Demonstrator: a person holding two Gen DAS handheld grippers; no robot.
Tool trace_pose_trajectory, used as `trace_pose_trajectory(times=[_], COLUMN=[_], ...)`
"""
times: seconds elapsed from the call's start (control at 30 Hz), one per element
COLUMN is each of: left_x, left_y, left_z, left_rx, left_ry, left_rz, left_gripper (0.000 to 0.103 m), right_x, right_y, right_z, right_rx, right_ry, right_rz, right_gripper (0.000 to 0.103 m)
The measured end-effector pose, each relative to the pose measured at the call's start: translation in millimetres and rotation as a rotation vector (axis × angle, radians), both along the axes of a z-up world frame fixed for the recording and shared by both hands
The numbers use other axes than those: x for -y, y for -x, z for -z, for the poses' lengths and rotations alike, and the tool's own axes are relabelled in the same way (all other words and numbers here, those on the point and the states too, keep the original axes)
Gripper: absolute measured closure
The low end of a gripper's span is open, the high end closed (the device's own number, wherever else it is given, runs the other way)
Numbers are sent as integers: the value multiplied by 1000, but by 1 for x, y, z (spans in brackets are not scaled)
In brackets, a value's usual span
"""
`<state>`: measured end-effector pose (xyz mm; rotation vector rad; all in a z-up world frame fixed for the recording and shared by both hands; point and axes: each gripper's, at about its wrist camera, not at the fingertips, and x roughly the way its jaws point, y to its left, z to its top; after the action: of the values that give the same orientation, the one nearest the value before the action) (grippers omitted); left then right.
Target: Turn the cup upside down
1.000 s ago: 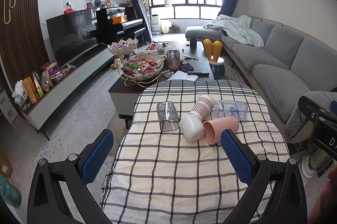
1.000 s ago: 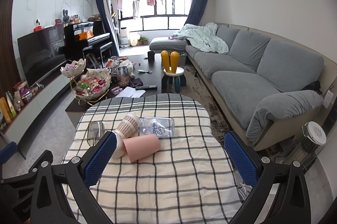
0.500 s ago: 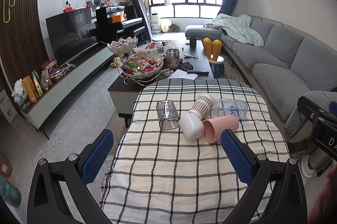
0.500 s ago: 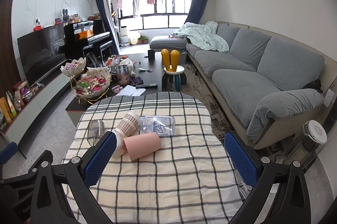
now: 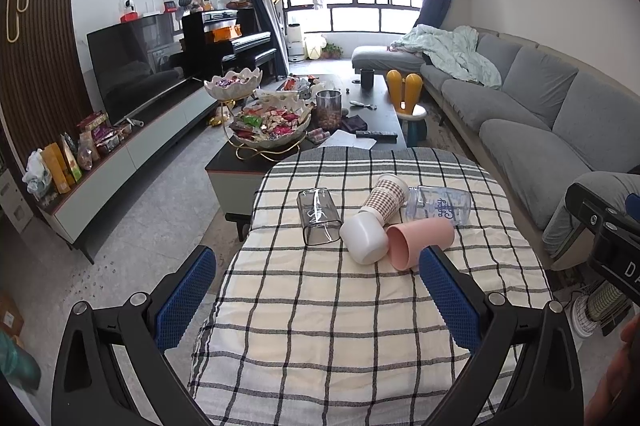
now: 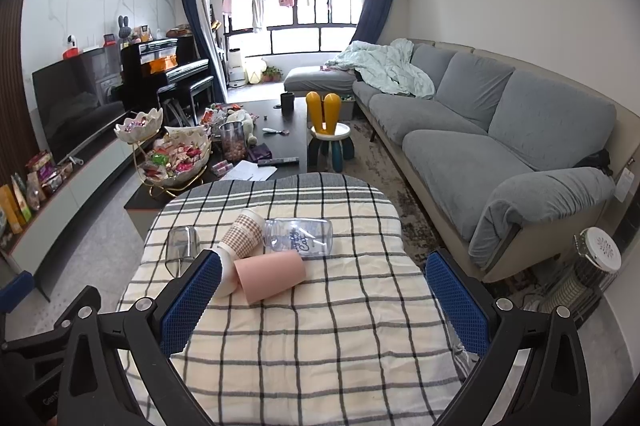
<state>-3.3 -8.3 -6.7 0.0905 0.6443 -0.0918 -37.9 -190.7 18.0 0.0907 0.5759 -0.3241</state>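
Several cups lie on their sides in the middle of a checked tablecloth (image 5: 320,326): a pink cup (image 5: 420,242) (image 6: 270,276), a white cup (image 5: 364,240), a brown houndstooth paper cup (image 5: 386,194) (image 6: 242,232), a clear glass (image 5: 318,216) (image 6: 182,252) and a clear printed cup (image 5: 438,204) (image 6: 298,238). My left gripper (image 5: 316,296) is open and empty, short of the cups. My right gripper (image 6: 324,302) is open and empty; its left finger hides the white cup in the right wrist view.
A dark coffee table (image 5: 360,118) with snack bowls (image 5: 270,128) stands beyond the table. A grey sofa (image 6: 500,146) runs along the right. A TV unit (image 5: 132,146) is on the left, a small heater (image 6: 588,274) at the right floor.
Both views have shifted very slightly; the cups sit a touch higher in the left wrist view. Nothing on the table has moved and both grippers stay open.
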Motion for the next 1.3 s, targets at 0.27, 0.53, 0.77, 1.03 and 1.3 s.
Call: trace_pose_trajectory(times=[0.27,0.53,0.77,1.03,1.3], left_x=[1,-2,2,25,50], left_y=[0,-4,-18,-40,-77], left_z=[0,5,4,10,19], left_rx=[-1,-6,-24,-52,-137], left_ry=[0,-9,-16,-13,56], left_rz=[-1,-34,-69,-197,-313], left_gripper=[0,0,0,0,0], right_x=[0,-2,8,29,54], right_y=[-1,0,-15,-58,-137], right_z=[0,2,14,17,32], right_rx=[-2,-5,-34,-100,-299], right_ry=[-1,14,10,47,75], right_rz=[-1,-12,-29,-129,-282], right_gripper=[0,0,0,0,0])
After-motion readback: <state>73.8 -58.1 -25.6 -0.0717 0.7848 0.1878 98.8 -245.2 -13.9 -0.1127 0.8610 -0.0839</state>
